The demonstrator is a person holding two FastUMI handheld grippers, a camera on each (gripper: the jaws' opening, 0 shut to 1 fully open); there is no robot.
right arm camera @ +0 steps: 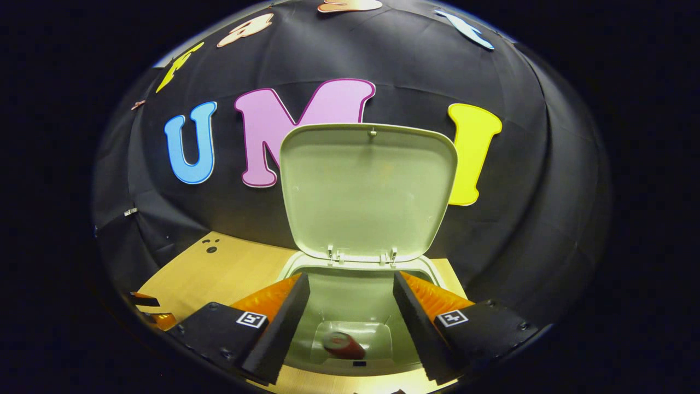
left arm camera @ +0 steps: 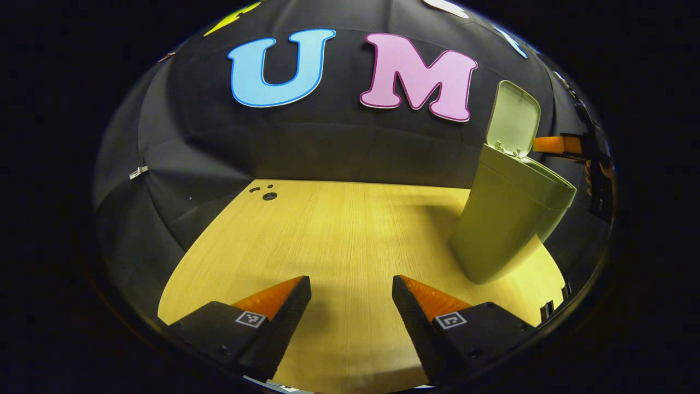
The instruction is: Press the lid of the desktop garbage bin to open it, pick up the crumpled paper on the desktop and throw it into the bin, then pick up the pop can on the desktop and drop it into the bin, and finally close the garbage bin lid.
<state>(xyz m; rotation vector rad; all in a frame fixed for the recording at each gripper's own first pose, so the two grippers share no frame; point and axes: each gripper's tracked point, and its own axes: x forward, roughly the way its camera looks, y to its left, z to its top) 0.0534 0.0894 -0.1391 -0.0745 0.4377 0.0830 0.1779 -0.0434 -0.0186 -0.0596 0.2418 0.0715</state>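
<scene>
A pale green garbage bin (left arm camera: 506,219) stands on the wooden desktop at the right of the left gripper view, its lid (left arm camera: 513,119) raised upright. The right gripper (left arm camera: 569,145) hovers over the bin's far side there. In the right gripper view the lid (right arm camera: 367,191) stands open ahead and the bin's mouth (right arm camera: 350,295) lies right below. A red pop can (right arm camera: 343,345), blurred, lies inside the bin near the bottom. My right gripper (right arm camera: 350,306) is open above the mouth with nothing between its fingers. My left gripper (left arm camera: 351,303) is open over bare desktop.
The wooden desktop (left arm camera: 339,235) stretches left of the bin, with small dark holes (left arm camera: 269,195) near its far left corner. Black cloth walls close in behind and on both sides. The left gripper (right arm camera: 147,309) peeks in at the lower left of the right gripper view.
</scene>
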